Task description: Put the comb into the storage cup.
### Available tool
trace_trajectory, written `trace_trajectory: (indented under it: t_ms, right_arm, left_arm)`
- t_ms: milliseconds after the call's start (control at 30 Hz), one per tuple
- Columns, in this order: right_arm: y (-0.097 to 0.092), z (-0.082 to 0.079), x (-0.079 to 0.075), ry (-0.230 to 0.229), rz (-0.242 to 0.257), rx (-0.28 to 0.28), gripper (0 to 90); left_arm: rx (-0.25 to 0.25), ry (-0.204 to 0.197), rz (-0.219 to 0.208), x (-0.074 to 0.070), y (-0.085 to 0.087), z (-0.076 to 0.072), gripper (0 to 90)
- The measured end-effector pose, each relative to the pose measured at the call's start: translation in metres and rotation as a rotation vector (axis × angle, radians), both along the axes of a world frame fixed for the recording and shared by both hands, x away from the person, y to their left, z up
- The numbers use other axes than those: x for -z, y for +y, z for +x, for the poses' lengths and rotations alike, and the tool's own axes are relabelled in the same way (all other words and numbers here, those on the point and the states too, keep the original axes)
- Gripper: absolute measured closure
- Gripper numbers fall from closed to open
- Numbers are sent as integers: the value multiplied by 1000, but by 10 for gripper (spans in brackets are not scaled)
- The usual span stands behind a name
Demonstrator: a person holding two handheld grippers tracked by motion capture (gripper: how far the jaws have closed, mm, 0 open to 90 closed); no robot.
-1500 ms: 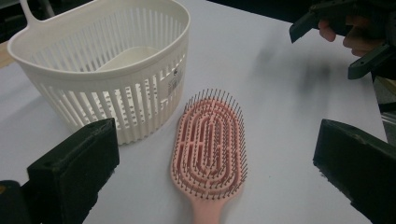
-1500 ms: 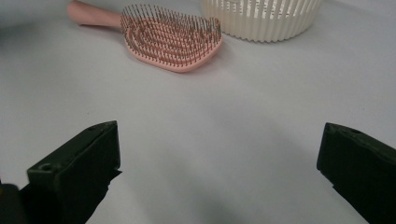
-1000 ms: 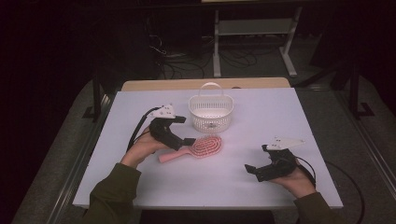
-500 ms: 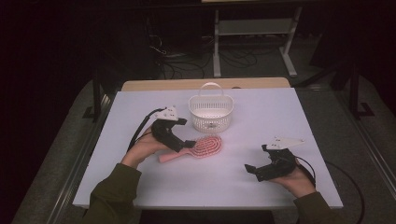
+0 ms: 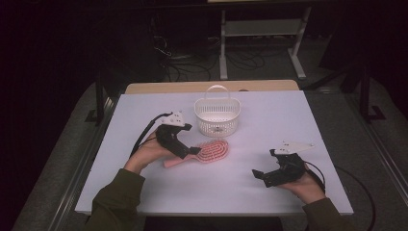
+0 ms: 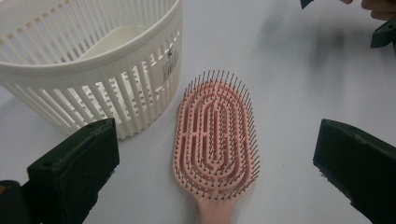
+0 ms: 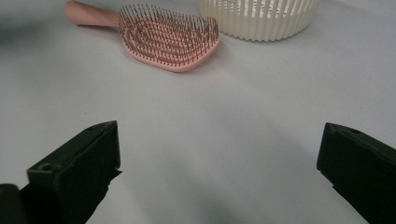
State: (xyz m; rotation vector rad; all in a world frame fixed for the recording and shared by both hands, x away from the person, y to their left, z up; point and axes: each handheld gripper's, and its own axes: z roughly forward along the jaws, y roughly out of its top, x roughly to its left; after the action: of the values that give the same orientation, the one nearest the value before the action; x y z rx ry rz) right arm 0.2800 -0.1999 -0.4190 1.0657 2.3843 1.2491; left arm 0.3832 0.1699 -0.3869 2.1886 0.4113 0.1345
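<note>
Lying between the left tool's [image 6: 215, 186] spread jaws (bristles up): hairbrush [image 6: 215, 140].

A salmon-pink hairbrush [image 6: 215, 140], its bristles dark and fine above a looping pink cushion pattern, lies between the black jaws of the left gripper [image 5: 188, 150]. Just beyond the left jaw stands a cream-white basket [image 6: 93, 70] with a ribbed, slotted wall. The table [image 5: 269, 120] is pale lavender-white. The right gripper [image 5: 262, 175] is black with a light grey plate; both sleeves [image 5: 115, 197] are olive green.
</note>
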Motion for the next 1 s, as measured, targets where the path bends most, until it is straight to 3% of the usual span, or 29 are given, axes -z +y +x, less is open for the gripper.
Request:
trace_trajectory:
  t_ms: [667,1000]
  right_arm:
    - [0,0,0,3,0,-1,0]
    - [0,0,0,4,1,0,0]
  left_arm:
    - [15,11,63,5,-2,0,1]
    - [25,18,127,10,-3,-1,1]
